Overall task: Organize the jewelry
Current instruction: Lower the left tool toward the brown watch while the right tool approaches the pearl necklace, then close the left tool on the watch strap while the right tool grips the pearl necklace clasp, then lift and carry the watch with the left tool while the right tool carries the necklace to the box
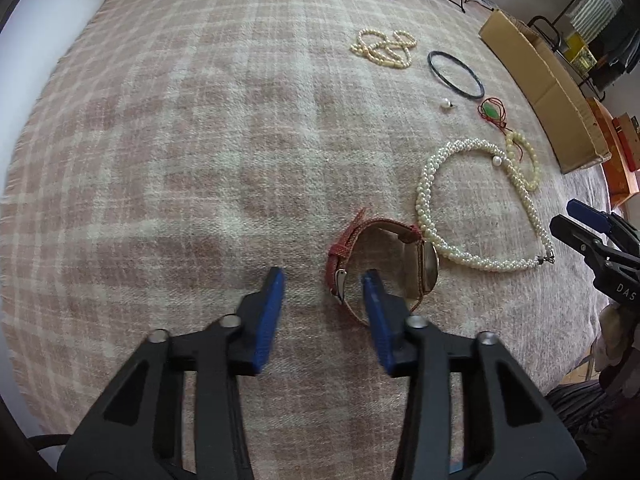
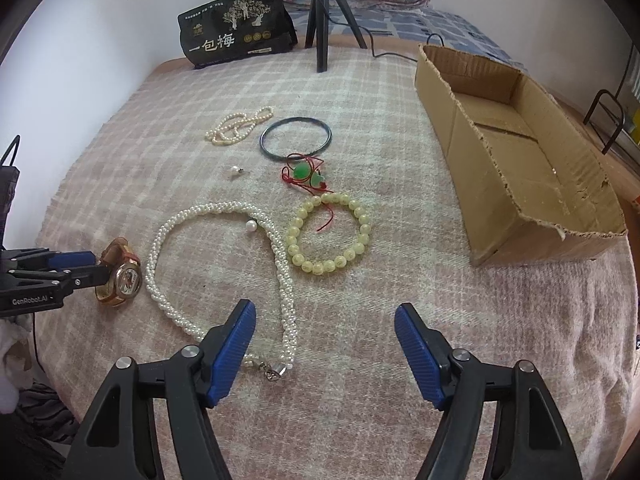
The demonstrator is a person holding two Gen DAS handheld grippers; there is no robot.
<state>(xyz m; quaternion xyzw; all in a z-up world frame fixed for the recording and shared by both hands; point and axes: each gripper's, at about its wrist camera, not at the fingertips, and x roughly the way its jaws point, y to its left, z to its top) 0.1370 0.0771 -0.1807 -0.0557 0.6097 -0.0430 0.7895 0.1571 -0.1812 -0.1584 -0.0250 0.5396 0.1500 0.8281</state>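
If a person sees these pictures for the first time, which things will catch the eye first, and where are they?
The twisted pearl necklace curls across the middle of the plaid blanket, with the yellow bead bracelet beside it. At the left, the open left gripper reaches the red-strap watch, one finger inside its band. The torn cardboard box lies open on the right.

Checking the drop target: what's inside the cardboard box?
The cardboard box looks empty in the right wrist view: bare floor and flap seams, no jewelry. Its near wall hides the strip of floor just behind it. The left wrist view shows only the box's outside.
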